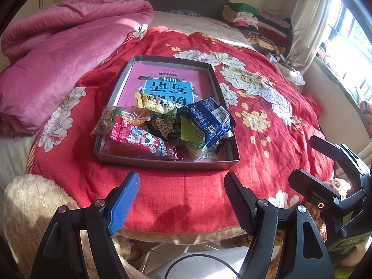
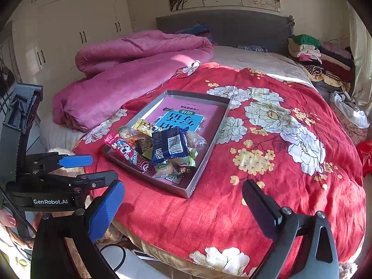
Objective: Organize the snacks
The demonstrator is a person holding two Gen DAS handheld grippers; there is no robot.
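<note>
A shallow grey tray (image 1: 224,162) sits on the red flowered quilt (image 1: 267,139) spread over the bed, and all the snacks are heaped in its near end. On top lies a dark blue packet (image 1: 204,118); beside it a long red packet (image 1: 144,143) leans along the tray's left side, with a yellow packet (image 1: 151,103) and a clear bag of snacks (image 1: 111,122) poking over the left wall. Under the heap, filling the tray's far end, is a pink book with a blue panel (image 1: 162,86).

The left gripper (image 1: 181,200) hovers just short of the tray's near wall, over bare quilt at the bed's edge. Its fingers (image 1: 123,204) stand wide apart, with nothing between them and touching nothing. The heap lies ahead of them, roughly centred on the gap.

The right gripper (image 2: 183,209) hangs off to the right, also short of the tray; from its own camera the tray's near corner (image 2: 186,194) points into the gap between its fingers (image 2: 105,211). Those too are spread wide and empty, clear of the quilt. A pink comforter (image 1: 58,58) is bunched up at the left, well apart from the tray.
</note>
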